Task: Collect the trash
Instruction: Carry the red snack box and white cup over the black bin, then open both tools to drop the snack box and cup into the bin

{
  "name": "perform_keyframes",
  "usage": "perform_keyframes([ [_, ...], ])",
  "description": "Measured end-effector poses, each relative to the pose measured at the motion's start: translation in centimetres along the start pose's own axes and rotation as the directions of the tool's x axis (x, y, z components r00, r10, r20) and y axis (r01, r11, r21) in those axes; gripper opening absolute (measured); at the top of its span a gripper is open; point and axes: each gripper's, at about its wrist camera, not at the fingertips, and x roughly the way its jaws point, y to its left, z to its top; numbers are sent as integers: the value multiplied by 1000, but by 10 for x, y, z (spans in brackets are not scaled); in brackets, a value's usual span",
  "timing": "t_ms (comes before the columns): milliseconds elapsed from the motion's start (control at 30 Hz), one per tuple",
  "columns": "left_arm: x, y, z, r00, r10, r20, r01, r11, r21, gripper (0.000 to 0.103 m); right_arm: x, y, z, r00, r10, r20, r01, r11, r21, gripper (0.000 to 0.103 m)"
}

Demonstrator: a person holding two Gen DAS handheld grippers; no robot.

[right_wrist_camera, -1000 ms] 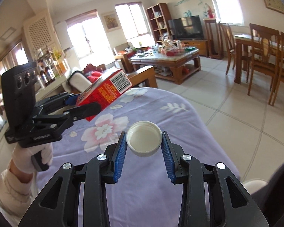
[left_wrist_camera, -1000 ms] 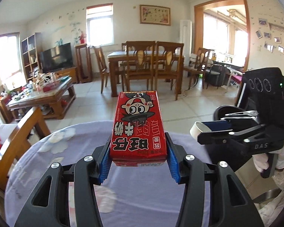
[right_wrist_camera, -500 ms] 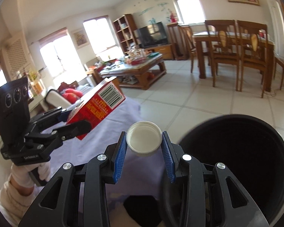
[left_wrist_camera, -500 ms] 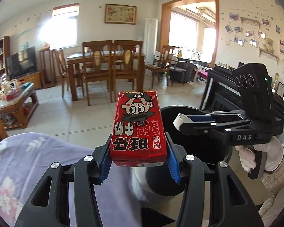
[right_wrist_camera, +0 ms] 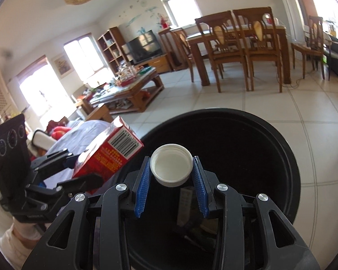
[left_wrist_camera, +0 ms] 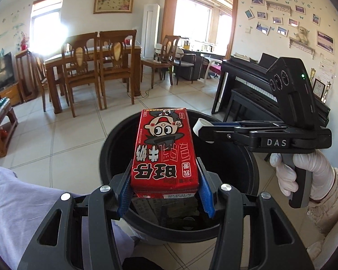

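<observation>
My left gripper (left_wrist_camera: 164, 180) is shut on a red milk carton (left_wrist_camera: 165, 150) and holds it over the open mouth of a round black trash bin (left_wrist_camera: 115, 144). My right gripper (right_wrist_camera: 171, 175) is shut on a white bottle cap (right_wrist_camera: 171, 167) and holds it over the same bin (right_wrist_camera: 270, 139). In the left wrist view the right gripper (left_wrist_camera: 202, 132) reaches in from the right with the cap (left_wrist_camera: 200, 127) at its tip. In the right wrist view the left gripper (right_wrist_camera: 87, 173) holds the carton (right_wrist_camera: 110, 155) at the bin's left rim. Dark trash lies inside the bin.
The table with the lilac floral cloth (left_wrist_camera: 22, 198) lies to the left of the bin. A black piano (left_wrist_camera: 247, 85) stands behind the bin on the right. A wooden dining table with chairs (left_wrist_camera: 90, 65) and a cluttered coffee table (right_wrist_camera: 128, 90) stand farther off on the tiled floor.
Both grippers have swung from above the lilac table to over the black bin, each keeping its hold. The bin now fills the lower middle of both views.
</observation>
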Motion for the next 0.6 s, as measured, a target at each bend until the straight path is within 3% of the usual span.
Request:
perform_keyframes([
  [600, 52, -8, -10, 992, -29, -124, 30, 1000, 1, 50, 16, -30, -22, 997, -70, -28, 71, 997, 35, 37],
])
